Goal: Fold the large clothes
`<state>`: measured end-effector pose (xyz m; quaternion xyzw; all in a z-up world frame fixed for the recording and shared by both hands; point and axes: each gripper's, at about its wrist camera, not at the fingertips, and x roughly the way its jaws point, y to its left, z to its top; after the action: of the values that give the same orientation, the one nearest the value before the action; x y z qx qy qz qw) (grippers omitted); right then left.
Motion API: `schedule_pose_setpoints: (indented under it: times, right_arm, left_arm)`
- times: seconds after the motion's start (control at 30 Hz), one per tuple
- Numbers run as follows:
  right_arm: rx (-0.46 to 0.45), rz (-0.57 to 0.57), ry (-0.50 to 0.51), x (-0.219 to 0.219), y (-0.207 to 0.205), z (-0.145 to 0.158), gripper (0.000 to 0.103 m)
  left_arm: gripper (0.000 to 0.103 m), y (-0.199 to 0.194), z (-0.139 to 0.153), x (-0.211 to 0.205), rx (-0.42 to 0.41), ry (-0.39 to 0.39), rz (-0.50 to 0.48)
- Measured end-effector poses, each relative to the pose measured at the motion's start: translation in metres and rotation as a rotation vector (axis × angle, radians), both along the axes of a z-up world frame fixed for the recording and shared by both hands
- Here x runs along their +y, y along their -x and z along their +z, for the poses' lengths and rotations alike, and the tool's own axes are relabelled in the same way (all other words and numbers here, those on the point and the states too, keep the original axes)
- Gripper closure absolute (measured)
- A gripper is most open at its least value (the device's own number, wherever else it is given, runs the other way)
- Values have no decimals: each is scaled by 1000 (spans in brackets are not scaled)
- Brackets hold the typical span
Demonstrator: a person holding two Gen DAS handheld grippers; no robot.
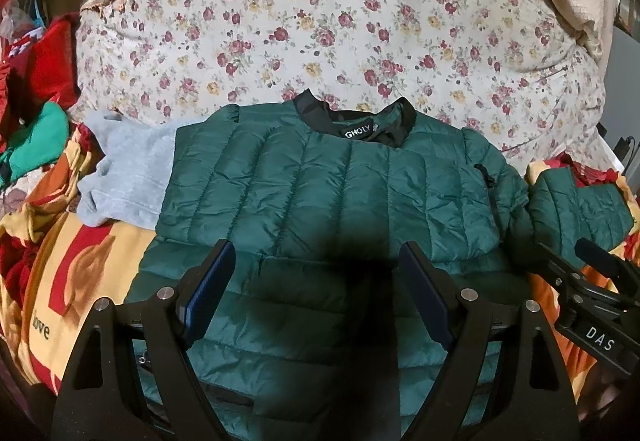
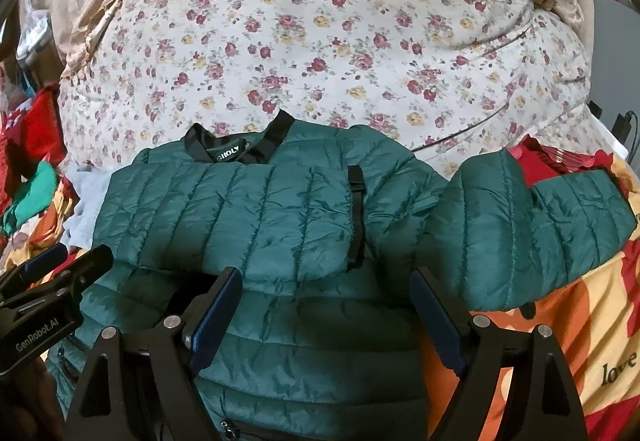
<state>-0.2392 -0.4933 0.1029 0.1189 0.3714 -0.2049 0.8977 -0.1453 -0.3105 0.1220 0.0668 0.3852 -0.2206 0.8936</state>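
Note:
A dark green quilted puffer jacket (image 1: pixel 320 185) with a black collar lies flat on the bed, collar away from me; it also shows in the right wrist view (image 2: pixel 248 217). One sleeve is folded across its chest. The other sleeve (image 2: pixel 520 225) stretches out to the right, also seen in the left wrist view (image 1: pixel 580 213). My left gripper (image 1: pixel 316 257) is open and empty above the jacket's lower half. My right gripper (image 2: pixel 326 283) is open and empty above the jacket's lower right part. Each gripper shows at the edge of the other's view.
A grey garment (image 1: pixel 124 173) lies under the jacket's left side. A red, orange and yellow blanket (image 2: pixel 580 341) covers the bed. A floral quilt (image 1: pixel 320 21) is heaped behind. Red and green clothes (image 1: pixel 36 101) are piled at the left.

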Motion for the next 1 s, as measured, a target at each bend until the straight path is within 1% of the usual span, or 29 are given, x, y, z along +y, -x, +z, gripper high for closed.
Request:
schedule_pose_setpoints:
  times: [0.47, 0.8, 1.0]
  right_arm:
    - [7, -15, -2, -10, 2, -2, 19]
    - [15, -27, 2, -20, 4, -4, 19]
    - [-19, -62, 8, -38, 15, 4, 19]
  left_arm:
    - [19, 0, -4, -14, 13, -7, -18]
    - [19, -7, -9, -22, 49, 6, -30]
    - [19, -9, -11, -29, 51, -5, -40]
